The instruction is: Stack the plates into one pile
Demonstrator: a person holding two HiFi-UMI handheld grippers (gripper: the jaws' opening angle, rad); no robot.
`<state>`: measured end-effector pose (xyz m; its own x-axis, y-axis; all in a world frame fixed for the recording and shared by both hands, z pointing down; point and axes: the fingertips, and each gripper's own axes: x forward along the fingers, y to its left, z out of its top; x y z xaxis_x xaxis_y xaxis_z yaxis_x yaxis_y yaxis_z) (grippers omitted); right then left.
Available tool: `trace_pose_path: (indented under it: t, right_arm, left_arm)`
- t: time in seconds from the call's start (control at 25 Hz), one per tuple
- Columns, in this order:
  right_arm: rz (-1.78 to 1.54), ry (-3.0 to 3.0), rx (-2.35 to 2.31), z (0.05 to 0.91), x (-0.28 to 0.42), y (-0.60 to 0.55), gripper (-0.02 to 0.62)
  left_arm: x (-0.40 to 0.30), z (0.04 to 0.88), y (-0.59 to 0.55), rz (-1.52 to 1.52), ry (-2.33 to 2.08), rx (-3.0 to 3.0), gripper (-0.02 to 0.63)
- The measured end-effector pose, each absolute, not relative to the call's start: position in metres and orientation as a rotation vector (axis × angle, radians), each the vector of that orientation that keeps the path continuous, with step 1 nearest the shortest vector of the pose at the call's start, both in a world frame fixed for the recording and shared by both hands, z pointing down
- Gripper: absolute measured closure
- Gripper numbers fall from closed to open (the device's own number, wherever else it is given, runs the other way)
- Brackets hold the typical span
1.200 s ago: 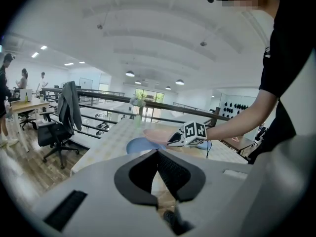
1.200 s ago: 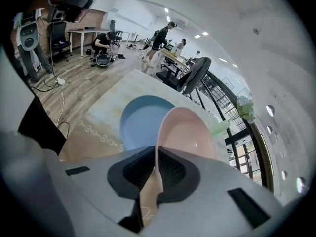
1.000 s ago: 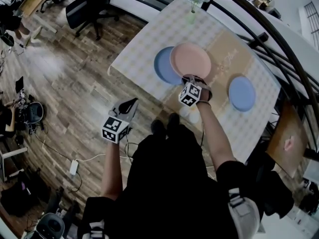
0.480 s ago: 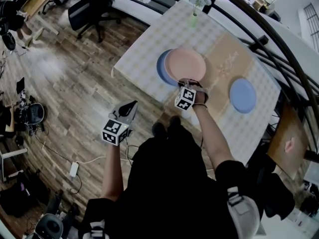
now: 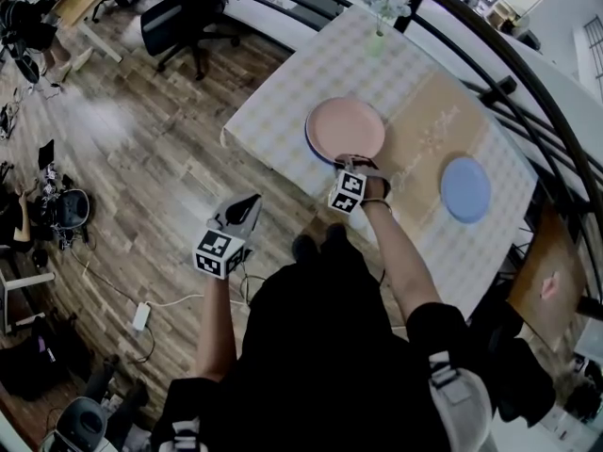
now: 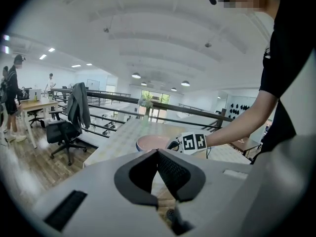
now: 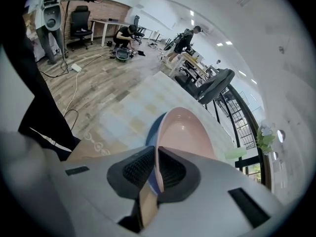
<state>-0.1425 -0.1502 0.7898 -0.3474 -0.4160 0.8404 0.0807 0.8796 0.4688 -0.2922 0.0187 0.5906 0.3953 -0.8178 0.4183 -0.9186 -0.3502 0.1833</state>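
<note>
A pink plate (image 5: 346,128) sits over a blue plate and hides all but a thin left edge (image 5: 308,141). My right gripper (image 5: 355,162) is shut on the pink plate's near rim. In the right gripper view the pink plate (image 7: 185,132) runs between the pads, with the blue plate (image 7: 152,128) just below it. Whether the pink plate rests on the blue one, I cannot tell. A second blue plate (image 5: 466,188) lies alone at the table's right. My left gripper (image 5: 243,207) hangs off the table over the wooden floor. Its jaws (image 6: 158,154) are shut and hold nothing.
The table wears a checked cloth (image 5: 283,102) with a tan runner (image 5: 429,130) between the plates. A vase of flowers (image 5: 382,17) stands at the far edge. Black railings run behind the table. An office chair (image 5: 184,22) stands on the floor to the left.
My right gripper has carried the pink plate to the left, from overlapping the blue plate's right side to almost covering it. The left gripper has barely moved.
</note>
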Motion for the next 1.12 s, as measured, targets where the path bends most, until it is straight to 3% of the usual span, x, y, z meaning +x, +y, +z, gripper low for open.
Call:
trace_pose_path:
  t: [0.48,0.76,1.12]
  right_arm:
    - [-0.522,-1.815,0.191,0.811,-0.143,-0.144,0.572]
    - [-0.519,-1.836,0.215,0.812,-0.145,-0.145,0.522]
    - [-0.484,-1.873,0.284,0.794,-0.128,-0.149,0.512]
  left_arm:
    - [-0.291,0.589,0.024,0.365,-1.470,2.296,0.604]
    - [-0.289,0.592,0.021,0.383,-1.439,2.310,0.604]
    - [-0.272,0.588,0.006,0.369,-1.362,2.364,0.604]
